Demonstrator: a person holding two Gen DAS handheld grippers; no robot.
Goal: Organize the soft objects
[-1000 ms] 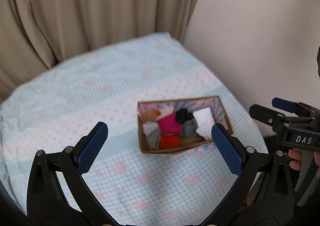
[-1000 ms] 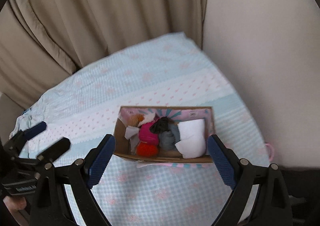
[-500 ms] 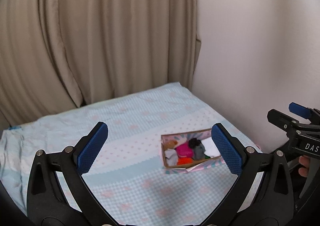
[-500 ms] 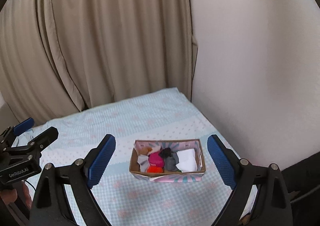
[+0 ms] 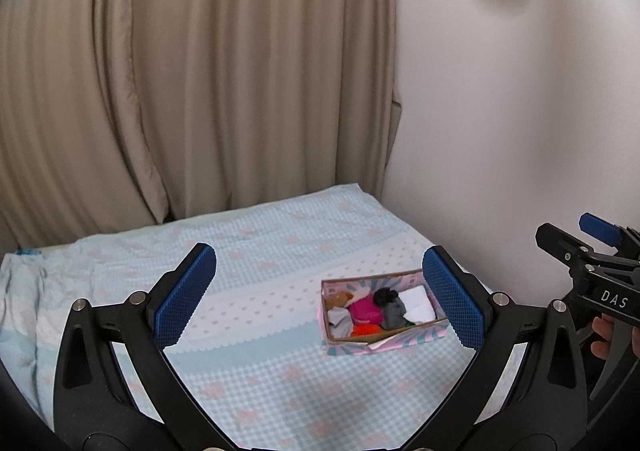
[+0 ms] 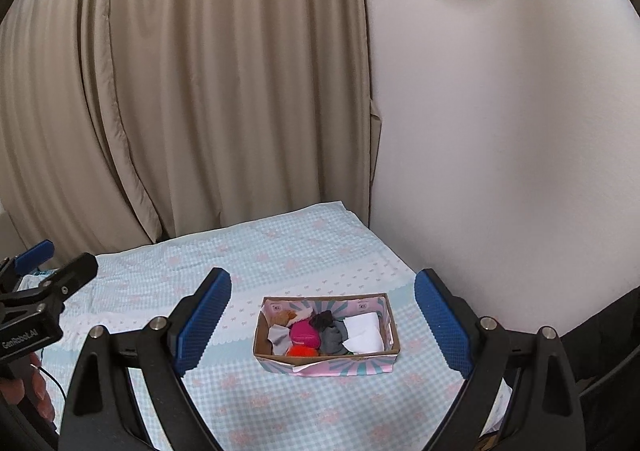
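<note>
A small cardboard box [image 6: 328,362] [image 5: 384,343] with pink and teal sides sits on the bed. It holds several soft items: a pink bundle [image 6: 304,334], a grey one [image 6: 334,337], a white folded cloth [image 6: 366,333], an orange piece [image 6: 302,351], a black piece and a brown toy. My right gripper [image 6: 322,325] hangs open above and short of the box, nothing between its blue pads. My left gripper [image 5: 320,299] is open too, empty, with the box behind its right pad.
The bed carries a light blue checked cover [image 6: 280,251] with pink bows. Beige curtains [image 6: 200,91] hang behind it and a white wall [image 6: 500,131] runs along the right. A hand shows at each gripper's handle.
Both grippers have drawn back and up from the box and tilted up. The box now looks smaller and farther off, with more curtain and wall in view. Jaws stay wide.
</note>
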